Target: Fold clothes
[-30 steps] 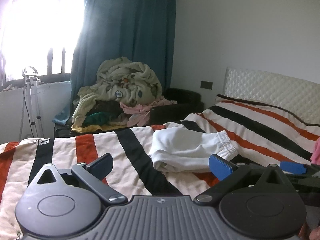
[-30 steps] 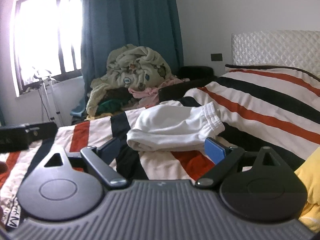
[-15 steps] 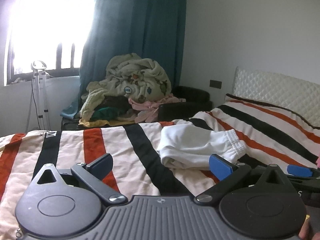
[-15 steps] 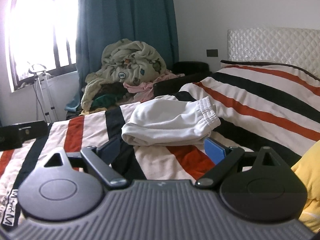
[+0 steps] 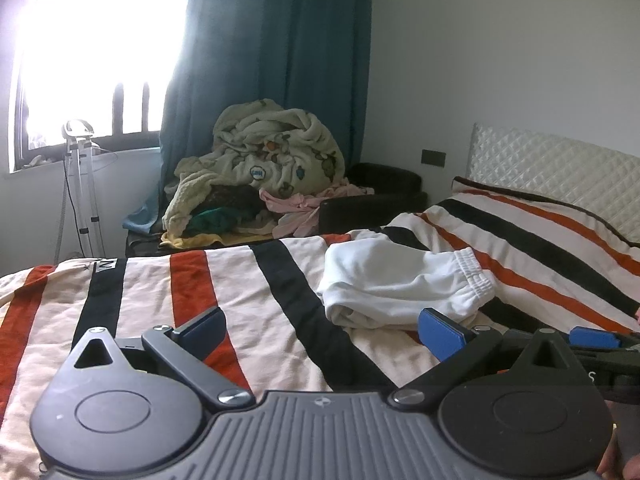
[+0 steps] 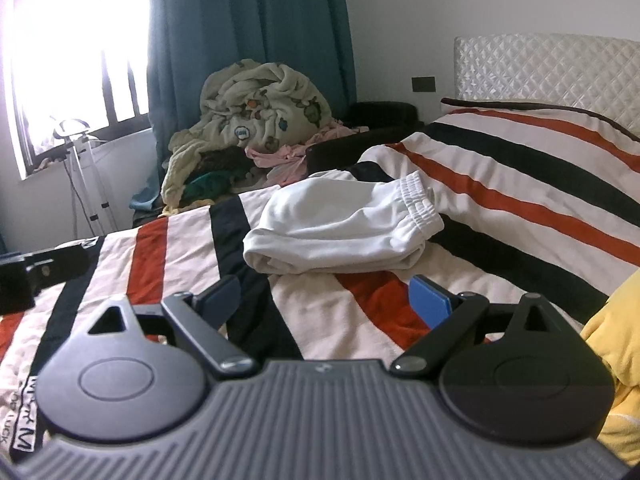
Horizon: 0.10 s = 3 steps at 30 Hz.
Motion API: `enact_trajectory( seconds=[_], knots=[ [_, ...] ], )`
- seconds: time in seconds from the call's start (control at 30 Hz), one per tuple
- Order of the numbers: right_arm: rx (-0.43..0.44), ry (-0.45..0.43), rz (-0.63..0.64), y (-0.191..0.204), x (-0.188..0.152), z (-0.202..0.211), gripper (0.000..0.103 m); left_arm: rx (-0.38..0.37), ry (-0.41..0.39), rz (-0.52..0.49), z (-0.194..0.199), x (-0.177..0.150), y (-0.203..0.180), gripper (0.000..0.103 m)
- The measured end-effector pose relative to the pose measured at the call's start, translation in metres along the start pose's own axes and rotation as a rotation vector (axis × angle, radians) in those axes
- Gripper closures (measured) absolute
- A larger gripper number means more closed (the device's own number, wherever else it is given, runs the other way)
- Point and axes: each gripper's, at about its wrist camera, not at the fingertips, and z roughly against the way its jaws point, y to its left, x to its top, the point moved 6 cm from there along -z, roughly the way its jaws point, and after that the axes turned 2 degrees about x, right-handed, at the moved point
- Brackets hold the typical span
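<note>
shorts (image 5: 404, 284), white, lie bunched on the striped bed (image 5: 248, 292), ahead of both tongs and touching neither. elastic waistband at the right end, rolled folded edge at the left; long axis runs left-right across both views, tilted a little away toward the waistband.

left tongs (image 5: 320, 326): wide, nothing between the pads. shorts sit ahead and to the right of their centre line, right blue pad just short of the near hem in the picture.

right tongs (image 6: 326, 298): wide too, nothing held. shorts lie nearly straight ahead, spanning the gap between the pads, near edge just beyond the tips. judged the nearer and better lined-up of the 2.

each tool shows at the edge of the other's view, so the 2 are side by side, low over the bed.

yellow cloth (image 6: 612, 360) at the right tool's right side, apart from the shorts. laundry heap (image 5: 260, 184) beyond the bed's far edge, under the curtain (image 5: 280, 60).

judgement: shorts look already folded at least once; coming move turns on reaching forward to the near edge, left tongs needing to shift right.
</note>
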Motion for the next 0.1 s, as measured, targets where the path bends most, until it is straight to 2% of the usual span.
enact_trajectory(
  seconds=[0.1],
  knots=[
    [-0.01,0.003,0.008,0.0,0.0002,-0.0012,0.01,0.009,0.004,0.007,0.0003,-0.0003,0.001,0.0]
  ],
)
